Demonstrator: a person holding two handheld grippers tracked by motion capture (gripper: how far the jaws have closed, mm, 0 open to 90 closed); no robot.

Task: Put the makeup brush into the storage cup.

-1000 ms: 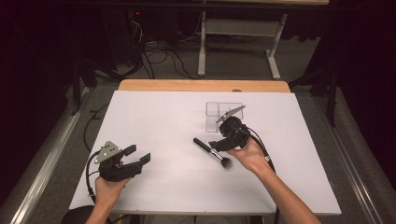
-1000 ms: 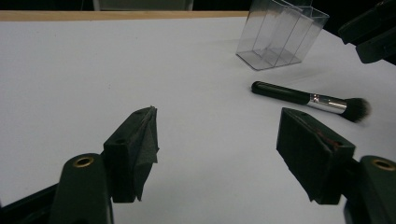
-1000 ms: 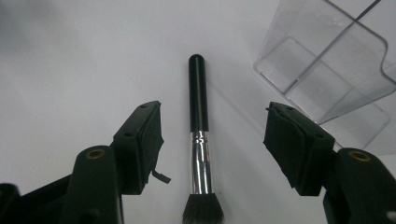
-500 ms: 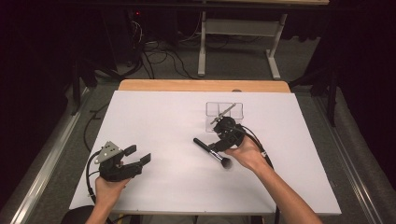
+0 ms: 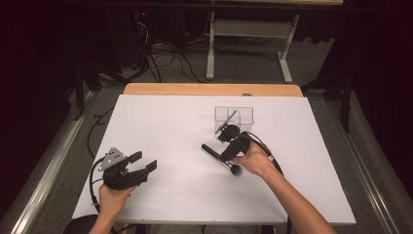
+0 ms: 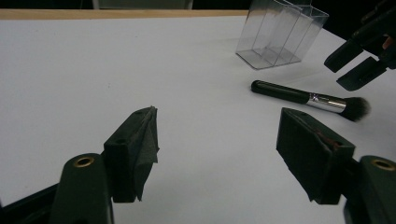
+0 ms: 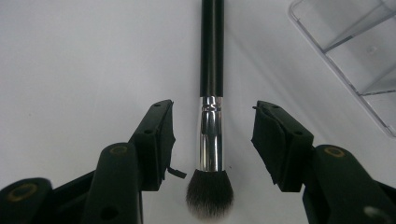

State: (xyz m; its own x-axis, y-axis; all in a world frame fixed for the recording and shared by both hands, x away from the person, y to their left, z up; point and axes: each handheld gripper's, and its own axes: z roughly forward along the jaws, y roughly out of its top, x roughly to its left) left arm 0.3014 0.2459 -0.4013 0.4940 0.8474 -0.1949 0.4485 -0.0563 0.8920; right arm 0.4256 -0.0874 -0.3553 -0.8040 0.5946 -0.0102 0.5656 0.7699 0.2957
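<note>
A makeup brush [image 5: 214, 153] with a black handle, silver ferrule and dark bristles lies flat on the white table [image 5: 170, 122]. My right gripper [image 5: 230, 150] hovers over its bristle end. In the right gripper view the right gripper [image 7: 215, 123] is open, with a jaw on either side of the brush's ferrule [image 7: 210, 140] and not touching it. My left gripper [image 5: 143, 162] rests low at the front left, open and holding nothing. In the left gripper view the left gripper [image 6: 219, 126] points toward the brush [image 6: 303, 97] and the right gripper [image 6: 359, 51].
A clear acrylic organizer [image 5: 234, 118] with several compartments stands just behind the brush, also seen as the organizer [image 6: 280, 32] and the organizer [image 7: 359, 51]. The table's wooden far edge [image 5: 209, 89] lies beyond it. Cables trail from both grippers.
My right gripper has shifted slightly left and down, settling over the brush's bristle end. The left gripper and the brush have stayed where they were.
</note>
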